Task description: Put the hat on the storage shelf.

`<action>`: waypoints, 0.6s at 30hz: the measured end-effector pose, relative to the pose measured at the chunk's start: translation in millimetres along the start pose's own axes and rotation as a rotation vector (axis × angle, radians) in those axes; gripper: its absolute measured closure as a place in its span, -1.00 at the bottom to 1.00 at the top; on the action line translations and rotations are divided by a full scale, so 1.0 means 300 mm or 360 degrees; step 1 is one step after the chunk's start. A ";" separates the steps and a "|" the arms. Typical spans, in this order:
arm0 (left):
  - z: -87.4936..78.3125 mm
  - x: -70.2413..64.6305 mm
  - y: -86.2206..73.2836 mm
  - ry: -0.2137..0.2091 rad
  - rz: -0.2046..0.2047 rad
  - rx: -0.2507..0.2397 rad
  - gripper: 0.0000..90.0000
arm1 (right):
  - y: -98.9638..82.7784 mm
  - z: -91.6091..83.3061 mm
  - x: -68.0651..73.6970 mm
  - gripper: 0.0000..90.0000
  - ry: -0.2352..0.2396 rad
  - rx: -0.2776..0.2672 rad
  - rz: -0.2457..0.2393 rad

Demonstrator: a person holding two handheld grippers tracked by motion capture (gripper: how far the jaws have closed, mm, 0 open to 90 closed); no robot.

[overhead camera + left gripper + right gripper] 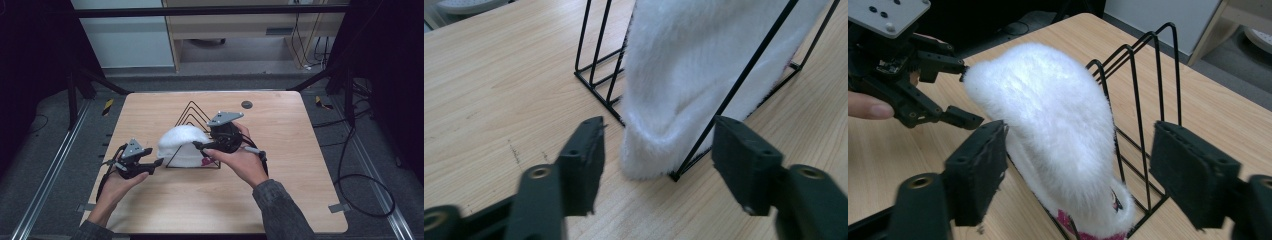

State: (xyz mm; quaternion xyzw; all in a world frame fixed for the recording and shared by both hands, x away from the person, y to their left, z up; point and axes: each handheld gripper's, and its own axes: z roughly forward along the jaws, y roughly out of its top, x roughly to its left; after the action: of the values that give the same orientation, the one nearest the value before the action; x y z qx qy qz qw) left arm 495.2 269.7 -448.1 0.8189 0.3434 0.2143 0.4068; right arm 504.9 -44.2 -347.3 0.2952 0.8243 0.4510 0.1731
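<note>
A white fluffy hat is draped over the front triangle of a black wire rack in the middle of the wooden table. A pink patch shows at its lower edge. My left gripper is open at the hat's left edge. The hat's hanging corner and a rack wire lie just ahead of its jaws. My right gripper is open at the hat's right side, and the hat bulges between its jaws. The left gripper also appears there, its upper fingertip touching the hat's edge.
A small dark disc lies on the table behind the rack. Black cables loop on the floor to the right. Metal rails run along both sides, and a wooden cabinet stands at the back.
</note>
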 end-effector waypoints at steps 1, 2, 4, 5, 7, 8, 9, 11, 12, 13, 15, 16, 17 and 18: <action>-0.001 -0.004 0.003 0.0011 0.0008 0.0001 -0.34 | 0.002 -0.004 0.000 -0.57 -0.0005 0.0006 0.0000; -0.003 -0.006 0.006 0.0014 0.0010 0.0011 -0.45 | 0.004 -0.009 -0.001 -0.60 -0.0016 0.0007 0.0001; -0.009 -0.009 0.012 0.0011 0.0006 0.0021 -0.65 | 0.005 -0.020 -0.001 -0.65 -0.0018 -0.0003 0.0014; -0.014 -0.010 0.014 0.0000 -0.0001 0.0022 -0.70 | 0.007 -0.025 -0.002 -0.67 -0.0013 -0.0002 0.0016; -0.025 -0.014 0.018 -0.0020 -0.0016 0.0018 -0.76 | 0.008 -0.037 0.000 -0.71 -0.0022 -0.0017 0.0011; -0.025 -0.014 0.018 -0.0020 -0.0016 0.0018 -0.77 | 0.010 -0.042 0.001 -0.73 -0.0025 -0.0017 0.0014; -0.031 -0.017 0.019 -0.0023 -0.0014 0.0018 -0.78 | 0.011 -0.049 0.001 -0.75 -0.0025 -0.0020 0.0011; -0.044 -0.019 0.017 -0.0011 0.0000 0.0022 -0.82 | 0.011 -0.060 0.001 -0.80 -0.0035 -0.0012 -0.0005; -0.048 -0.019 0.015 -0.0007 -0.0005 0.0022 -0.83 | 0.011 -0.066 0.000 -0.80 -0.0043 -0.0008 -0.0011; -0.048 -0.019 0.015 -0.0007 -0.0005 0.0022 -0.83 | 0.011 -0.066 0.000 -0.80 -0.0043 -0.0008 -0.0011; -0.057 -0.019 0.009 -0.0004 -0.0010 0.0012 -0.84 | 0.008 -0.091 0.000 -0.81 -0.0053 -0.0026 -0.0014; -0.059 -0.019 0.006 -0.0002 -0.0008 0.0010 -0.85 | 0.005 -0.098 -0.002 -0.82 -0.0054 -0.0032 -0.0013; -0.060 -0.019 0.002 0.0001 0.0003 0.0018 -0.85 | 0.001 -0.110 -0.004 -0.82 -0.0061 -0.0038 -0.0013; -0.060 -0.018 -0.006 0.0014 0.0025 0.0033 -0.85 | -0.013 -0.136 -0.010 -0.82 -0.0077 -0.0049 -0.0001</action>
State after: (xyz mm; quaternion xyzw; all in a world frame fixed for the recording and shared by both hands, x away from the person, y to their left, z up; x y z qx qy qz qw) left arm 479.5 276.0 -439.6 0.8247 0.3410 0.2176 0.3951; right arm 483.5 -73.9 -328.8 0.3032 0.8129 0.4563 0.1976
